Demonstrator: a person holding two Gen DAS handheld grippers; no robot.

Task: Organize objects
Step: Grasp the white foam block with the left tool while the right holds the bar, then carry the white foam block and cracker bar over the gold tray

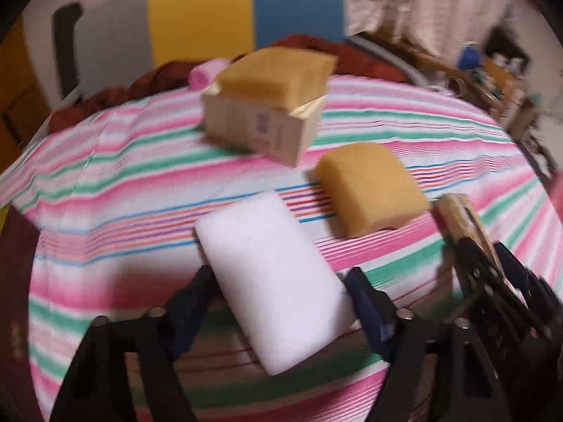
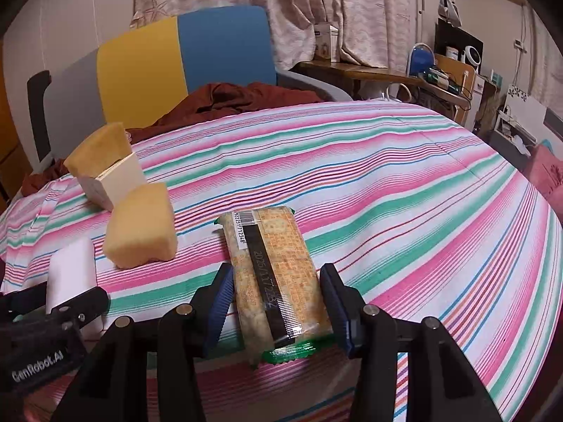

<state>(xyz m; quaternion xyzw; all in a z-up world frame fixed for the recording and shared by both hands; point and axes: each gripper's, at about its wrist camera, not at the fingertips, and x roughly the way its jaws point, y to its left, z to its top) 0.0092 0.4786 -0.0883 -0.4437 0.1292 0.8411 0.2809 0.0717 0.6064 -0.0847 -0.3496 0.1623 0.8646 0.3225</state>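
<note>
The left gripper (image 1: pixel 278 302) grasps a white foam block (image 1: pixel 274 281), its blue pads pressing the block's two long sides near its lower half; the block tilts, its upper end pointing toward the far edge of the surface (image 1: pixel 105 190), which is draped in a pink, green and white striped cloth. The right gripper (image 2: pixel 278 302) clenches a wrapped snack bar (image 2: pixel 278 274) with a black date strip and a barcode label, its pads set against both long edges of the wrapper, which lies lengthwise between the fingers. Just beyond the white block, a yellow sponge (image 1: pixel 369 190) rests on the cloth near the middle of the surface. Farther back, toward the far edge, stands a pale wooden box (image 1: pixel 260 133) with a second yellow sponge (image 1: pixel 278 70) sticking up out of its open top. A pink roll (image 1: pixel 204 74) lies behind the box at the far edge, beside a crumpled rust-red cloth (image 2: pixel 232 98). Behind the surface stands a chair (image 2: pixel 183 59) with a yellow and blue back, and patterned curtains (image 2: pixel 281 7) hang beyond it. In the left wrist view the right gripper and its snack bar appear at the right, near the loose sponge.
</note>
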